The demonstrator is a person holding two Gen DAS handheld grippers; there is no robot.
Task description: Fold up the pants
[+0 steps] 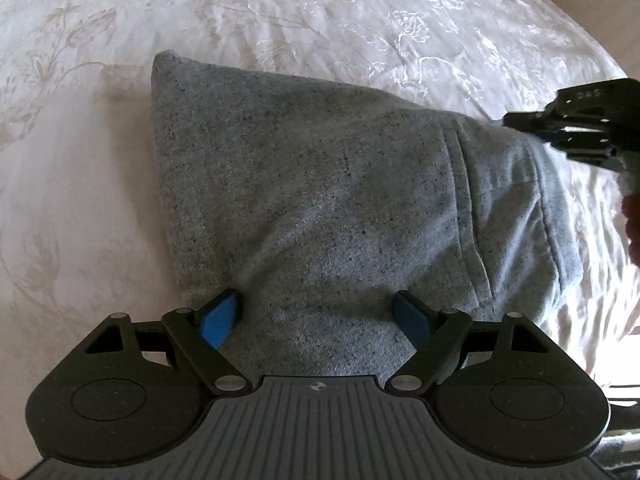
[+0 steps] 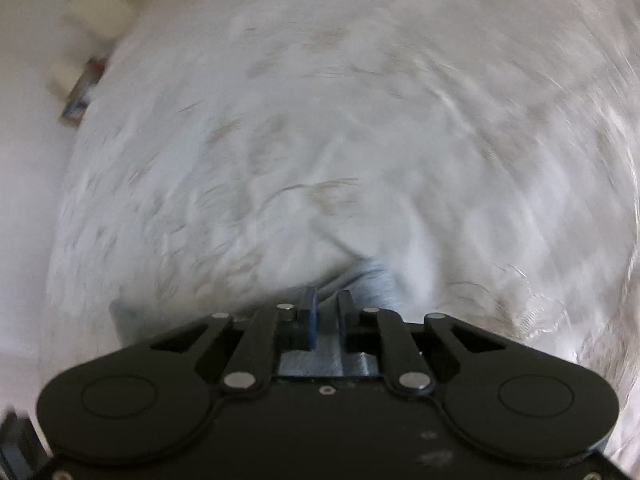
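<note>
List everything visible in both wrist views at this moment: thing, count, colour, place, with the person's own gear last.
pants: one pair, grey, folded on the bed, in the middle of the left wrist view.
bedspread: one, white with a flower pattern, under the pants.
small box-like thing: one, colours blurred, beside the bed at upper left of the right wrist view.
left gripper: one, black with blue pads, fingers spread wide over the near end of the pants.
right gripper: one, black with blue pads, fingers nearly together on grey cloth at the pants' edge.
</note>
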